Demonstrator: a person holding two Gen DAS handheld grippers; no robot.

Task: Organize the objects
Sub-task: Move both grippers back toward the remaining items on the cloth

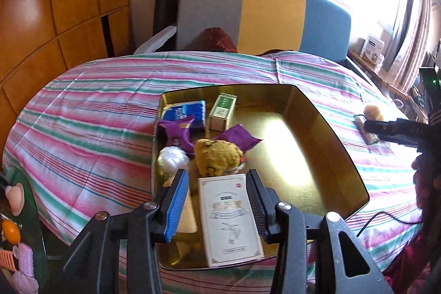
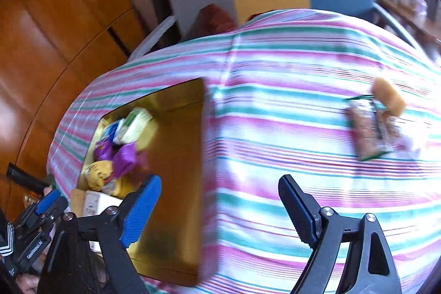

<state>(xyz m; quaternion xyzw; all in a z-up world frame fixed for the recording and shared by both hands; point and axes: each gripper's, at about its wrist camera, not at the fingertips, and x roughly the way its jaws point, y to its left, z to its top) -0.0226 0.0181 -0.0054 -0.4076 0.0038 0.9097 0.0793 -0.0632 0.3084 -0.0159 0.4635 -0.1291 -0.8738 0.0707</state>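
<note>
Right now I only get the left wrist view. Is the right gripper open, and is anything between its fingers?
Observer: The right gripper is wide open with nothing between its fingers, only the pink-and-green striped cloth below.
Operator: Is the clear-wrapped snack packet within the jaws?
Observer: No. It lies ahead and right of the fingertips, apart from them.
Operator: Round tan bun?
Observer: At the packet's far end, seemingly resting on it; the picture is blurred.
</note>
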